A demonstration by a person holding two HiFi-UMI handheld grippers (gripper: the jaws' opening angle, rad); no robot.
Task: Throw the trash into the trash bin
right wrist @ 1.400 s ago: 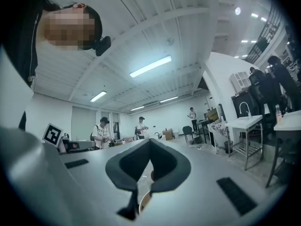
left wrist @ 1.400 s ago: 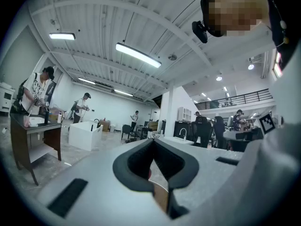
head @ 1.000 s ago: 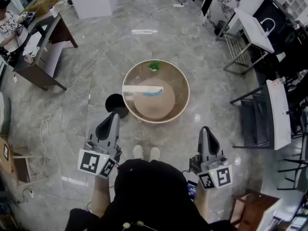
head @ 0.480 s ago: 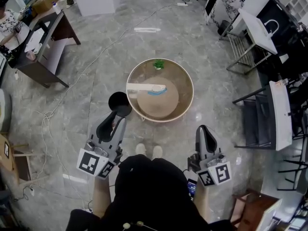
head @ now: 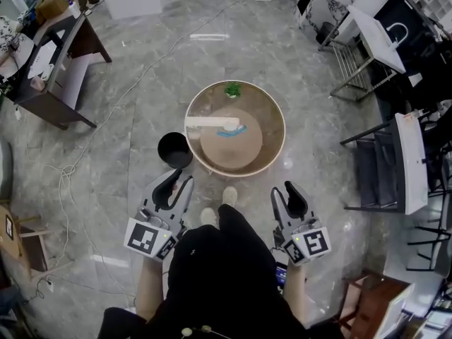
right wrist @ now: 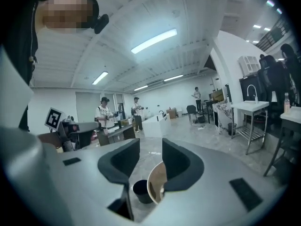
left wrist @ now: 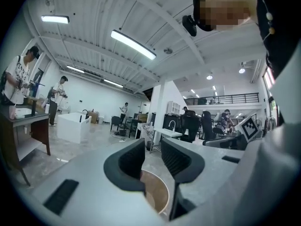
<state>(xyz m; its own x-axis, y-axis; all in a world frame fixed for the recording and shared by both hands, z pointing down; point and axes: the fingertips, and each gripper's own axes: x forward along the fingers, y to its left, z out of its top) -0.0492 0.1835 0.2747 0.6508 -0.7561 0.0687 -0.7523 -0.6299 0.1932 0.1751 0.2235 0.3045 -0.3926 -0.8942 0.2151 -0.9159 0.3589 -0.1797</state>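
Note:
A round wooden table stands ahead of me on the grey floor. On it lie a white strip, a small blue piece and a green bit at the far rim. A black trash bin stands on the floor at the table's left. My left gripper hovers just short of the bin, open and empty. To the right, my right gripper has its jaws opening with nothing between them. The right gripper view shows the bin and the table's edge below the gap.
A dark desk with people near it stands at the far left. Cables trail over the floor. White folding tables and dark chairs line the right side. My shoes are close to the table.
Both grippers have opened, the left first and the right just now. Both hands have sunk, and I have stepped nearer to the table and bin.

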